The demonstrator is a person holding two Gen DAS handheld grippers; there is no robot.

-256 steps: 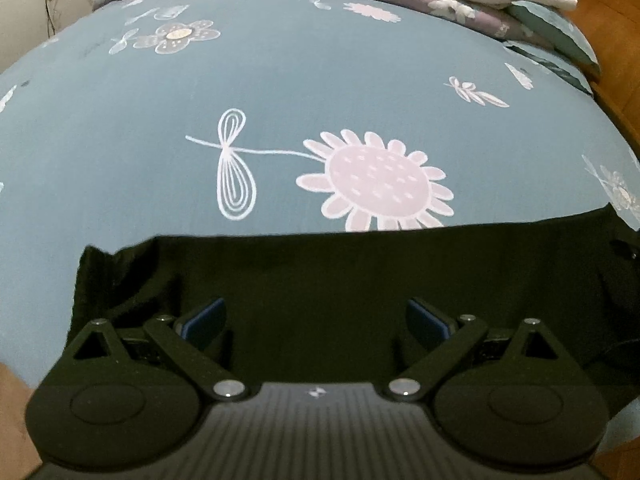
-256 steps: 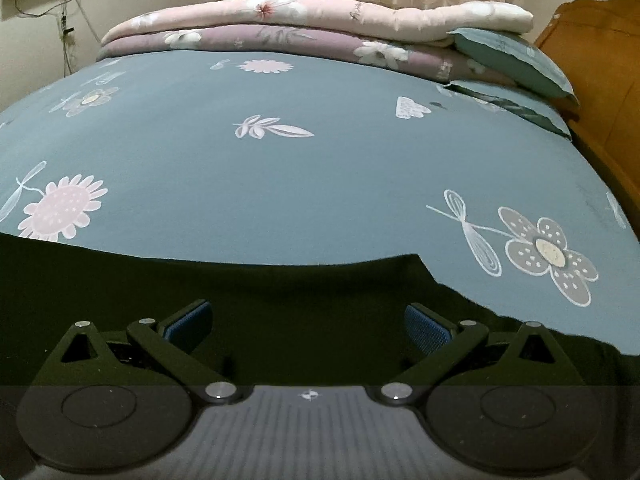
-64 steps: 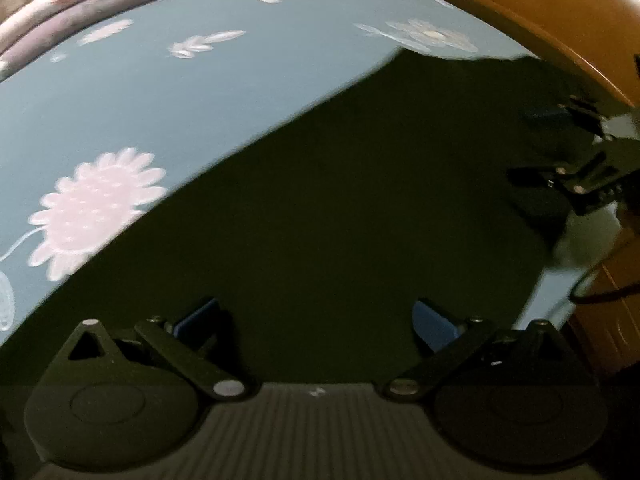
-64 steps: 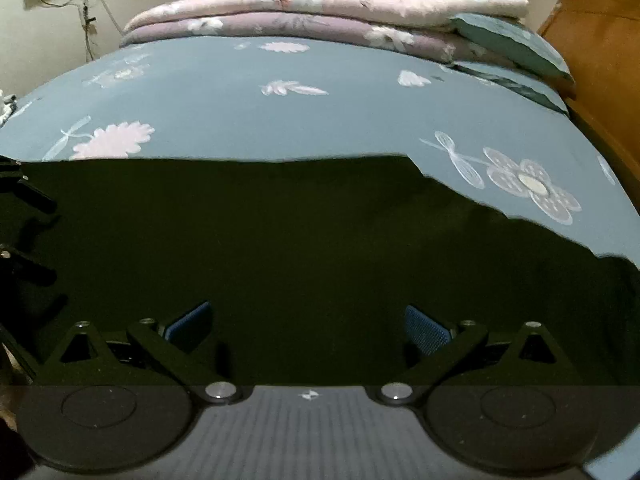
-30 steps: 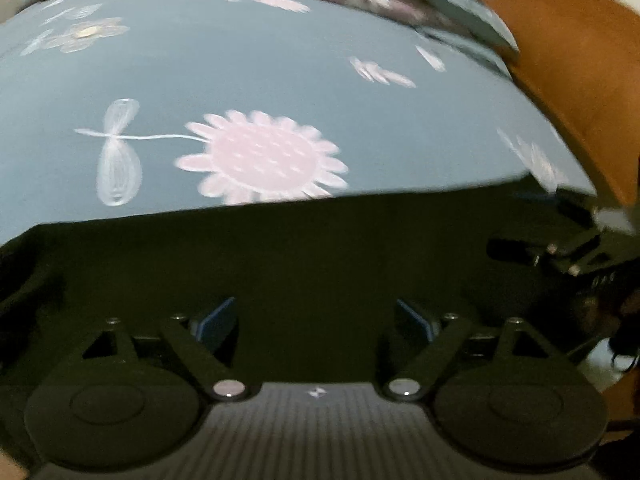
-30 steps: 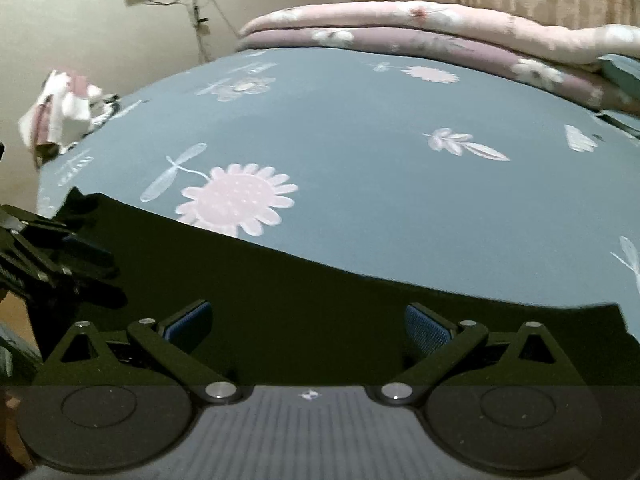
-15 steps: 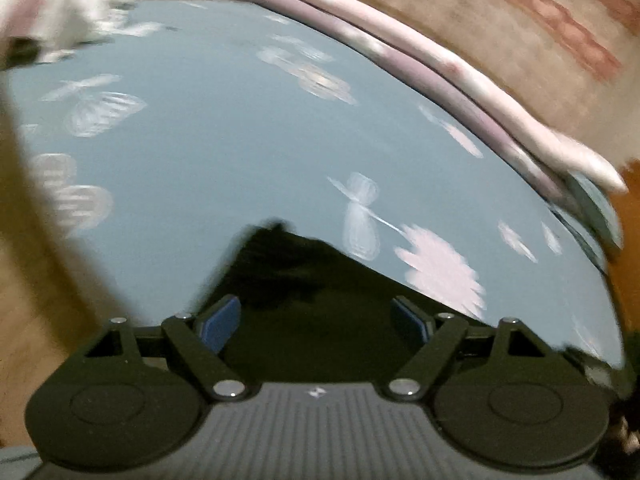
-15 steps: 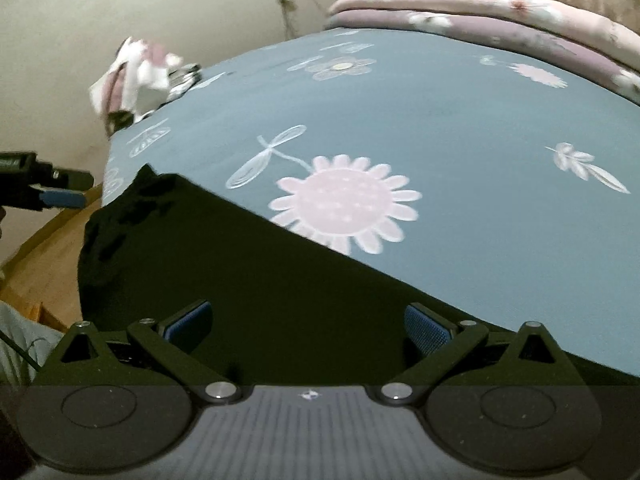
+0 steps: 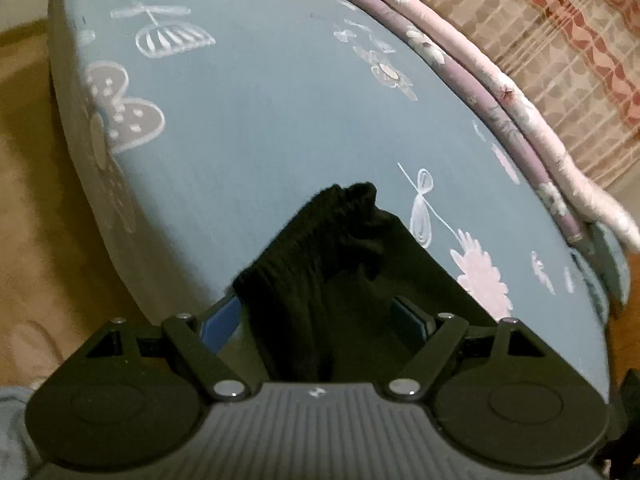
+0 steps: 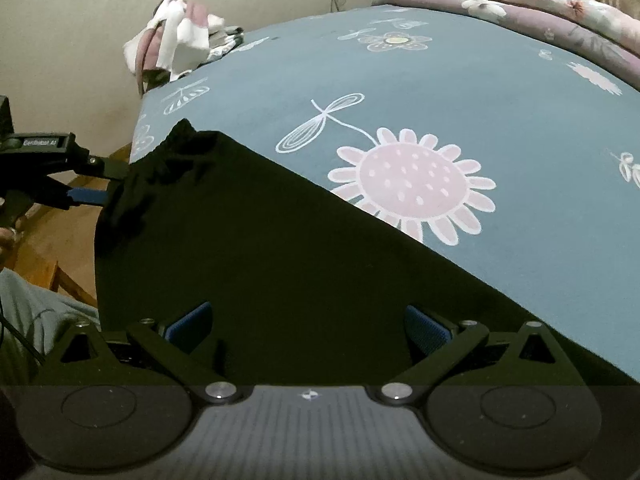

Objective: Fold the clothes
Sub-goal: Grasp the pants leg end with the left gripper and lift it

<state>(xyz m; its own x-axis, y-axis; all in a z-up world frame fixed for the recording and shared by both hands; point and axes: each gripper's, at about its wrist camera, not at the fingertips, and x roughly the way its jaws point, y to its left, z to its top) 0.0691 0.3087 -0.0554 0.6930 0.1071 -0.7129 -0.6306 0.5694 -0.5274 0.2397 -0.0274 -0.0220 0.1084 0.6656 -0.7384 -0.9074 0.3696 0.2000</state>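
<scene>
A black garment lies spread on the blue flowered bed sheet, near the bed's front edge. Its gathered end points away from me in the left wrist view. My left gripper is open, with that end lying between its blue pads; they do not press on it. In the right wrist view the left gripper sits at the garment's left corner. My right gripper hangs open over the broad middle of the black cloth, with nothing gripped.
Folded pink and purple quilts line the bed's far side below a patterned curtain. A heap of white and pink clothes lies at the bed's far corner. The wooden floor drops off left of the mattress edge.
Both views have swung left along the garment to its gathered end at the bed's corner, the left one rolling strongly. Both grippers stayed open.
</scene>
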